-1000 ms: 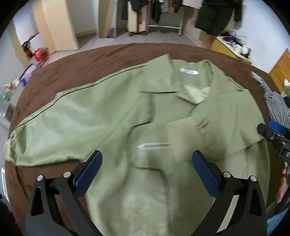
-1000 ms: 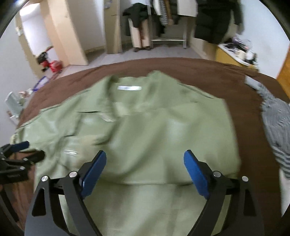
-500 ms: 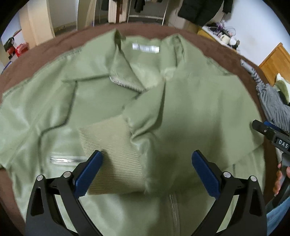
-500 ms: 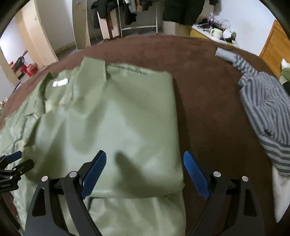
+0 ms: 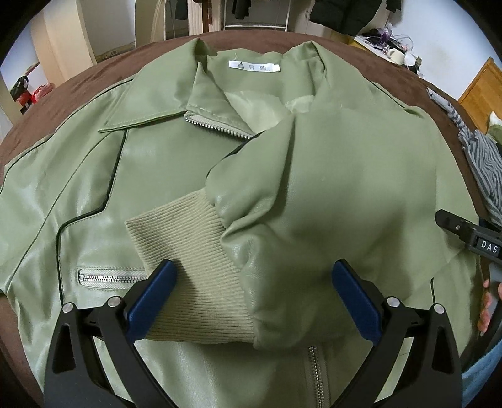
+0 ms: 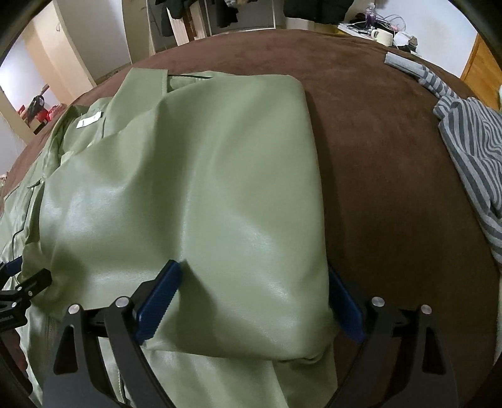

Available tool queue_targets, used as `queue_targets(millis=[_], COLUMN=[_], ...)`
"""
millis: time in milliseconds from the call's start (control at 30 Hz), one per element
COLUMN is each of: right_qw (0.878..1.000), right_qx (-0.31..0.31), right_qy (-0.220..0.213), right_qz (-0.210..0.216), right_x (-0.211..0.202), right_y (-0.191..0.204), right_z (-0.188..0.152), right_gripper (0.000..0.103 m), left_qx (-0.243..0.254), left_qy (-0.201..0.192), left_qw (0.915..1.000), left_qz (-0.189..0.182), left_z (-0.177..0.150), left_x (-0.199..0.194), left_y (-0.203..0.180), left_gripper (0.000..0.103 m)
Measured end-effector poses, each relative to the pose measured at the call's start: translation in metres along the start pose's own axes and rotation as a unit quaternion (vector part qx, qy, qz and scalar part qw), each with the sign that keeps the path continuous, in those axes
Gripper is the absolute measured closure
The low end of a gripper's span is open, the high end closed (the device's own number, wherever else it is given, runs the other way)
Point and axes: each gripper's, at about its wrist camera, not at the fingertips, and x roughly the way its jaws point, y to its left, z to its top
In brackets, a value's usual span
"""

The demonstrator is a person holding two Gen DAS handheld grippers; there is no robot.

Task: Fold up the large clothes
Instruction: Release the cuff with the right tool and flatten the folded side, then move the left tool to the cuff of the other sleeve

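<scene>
A light green faux-leather jacket (image 5: 175, 163) lies front up on a brown bed cover (image 6: 392, 150). Its right sleeve is folded across the chest, with the ribbed cuff (image 5: 188, 260) near the front. My left gripper (image 5: 254, 301) is open, its fingers on either side of the cuff and sleeve end. My right gripper (image 6: 251, 304) is open, its blue pads straddling the folded sleeve panel (image 6: 200, 194) at the jacket's right edge. The right gripper also shows at the right edge of the left wrist view (image 5: 470, 235).
A grey striped garment (image 6: 470, 147) lies on the bed cover to the right. A clothes rack (image 5: 257, 15) with dark clothes stands beyond the bed. A cluttered yellow side table (image 6: 376, 31) with a mug stands at the back right.
Both grippers have moved forward and down onto the jacket. The left one now brackets the cuff, the right one the folded sleeve edge. The jacket itself has not visibly shifted.
</scene>
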Motion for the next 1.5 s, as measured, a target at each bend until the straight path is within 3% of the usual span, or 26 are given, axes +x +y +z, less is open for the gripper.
queue_targets(millis=[133, 300, 500, 700, 800, 1033, 1133, 1333, 1500], right_qw=[1.000, 0.999, 0.997, 0.995, 0.993, 0.989, 0.987, 0.985, 0.982], right_qx=[-0.009, -0.041, -0.063, -0.086, -0.097, -0.130, -0.144, -0.168, -0.183], right_qy=[0.000, -0.020, -0.036, -0.046, -0.048, -0.055, -0.053, -0.046, -0.037], right_qz=[-0.007, -0.011, 0.006, -0.023, -0.049, -0.046, -0.040, -0.015, -0.005], right_x=[-0.014, -0.047, -0.079, -0.094, -0.099, -0.105, -0.100, -0.083, -0.071], right_y=[0.005, 0.031, 0.069, 0.098, 0.107, 0.142, 0.166, 0.219, 0.253], right_z=[0.007, 0.019, 0.018, 0.010, 0.008, 0.003, -0.001, -0.016, -0.025], right_gripper=[0.015, 0.015, 0.012, 0.010, 0.009, 0.008, 0.007, 0.007, 0.007], left_qx=[-0.009, -0.039, -0.082, -0.128, -0.167, -0.266, -0.289, -0.331, -0.348], left_qy=[0.001, -0.023, -0.049, -0.050, -0.046, -0.052, -0.055, -0.081, -0.106], left_qw=[0.9999, 0.9990, 0.9954, 0.9876, 0.9790, 0.9501, 0.9415, 0.9280, 0.9231], left_qz=[0.005, -0.002, 0.013, 0.077, 0.107, 0.154, 0.163, 0.150, 0.125], left_z=[0.004, 0.012, 0.010, -0.012, -0.035, -0.087, -0.102, -0.121, -0.132], left_x=[-0.005, -0.042, -0.095, -0.122, -0.126, -0.119, -0.113, -0.107, -0.100], left_y=[-0.001, 0.018, 0.081, 0.165, 0.217, 0.327, 0.359, 0.412, 0.441], left_gripper=[0.006, 0.006, 0.006, 0.006, 0.006, 0.006, 0.006, 0.006, 0.012])
